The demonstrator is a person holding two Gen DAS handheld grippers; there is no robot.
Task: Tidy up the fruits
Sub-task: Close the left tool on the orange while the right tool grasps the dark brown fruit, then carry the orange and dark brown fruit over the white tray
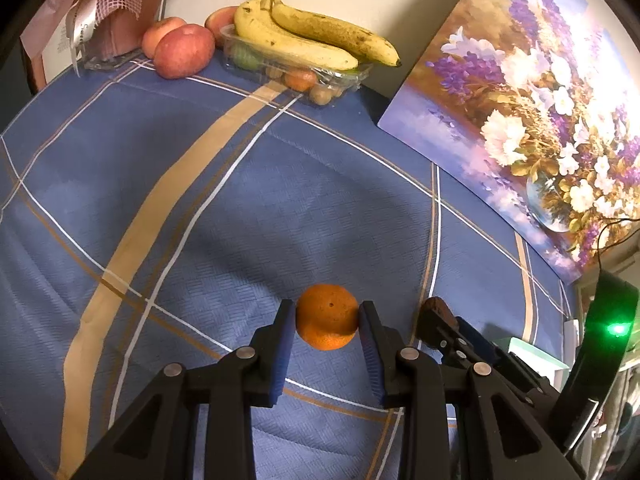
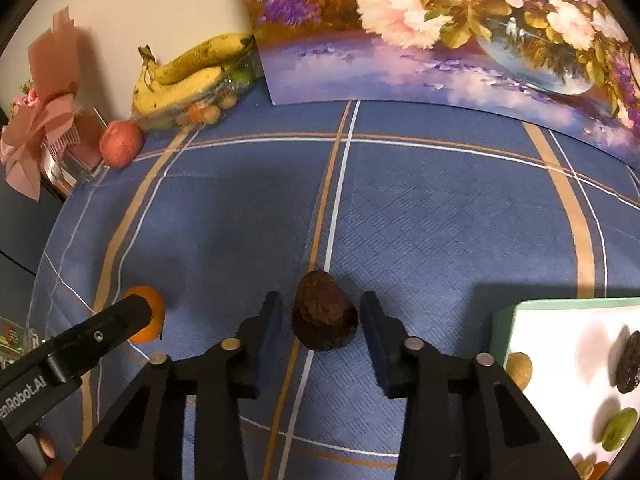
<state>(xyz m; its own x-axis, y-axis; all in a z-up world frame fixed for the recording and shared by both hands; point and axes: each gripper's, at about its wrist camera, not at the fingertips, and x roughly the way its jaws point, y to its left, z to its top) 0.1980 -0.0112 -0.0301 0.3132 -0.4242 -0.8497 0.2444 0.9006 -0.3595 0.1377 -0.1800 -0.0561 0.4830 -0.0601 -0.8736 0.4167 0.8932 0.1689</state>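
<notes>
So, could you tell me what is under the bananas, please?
The bananas lie on a clear tray holding small fruits, one orange, some tan, one green. The fruit beneath them is mostly covered.

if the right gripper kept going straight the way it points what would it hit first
Most likely the dark avocado, which already sits between the right gripper fingers, with a slight gap visible on each side. Beyond it lies only the blue checked tablecloth; depth is hard to judge through the fisheye.

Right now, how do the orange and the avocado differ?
The orange is round, smooth and bright; the avocado is egg-shaped, rough and dark brown. The left gripper is clamped on the orange; the right gripper straddles the avocado with gaps showing. Both sit over the blue tablecloth.
</notes>
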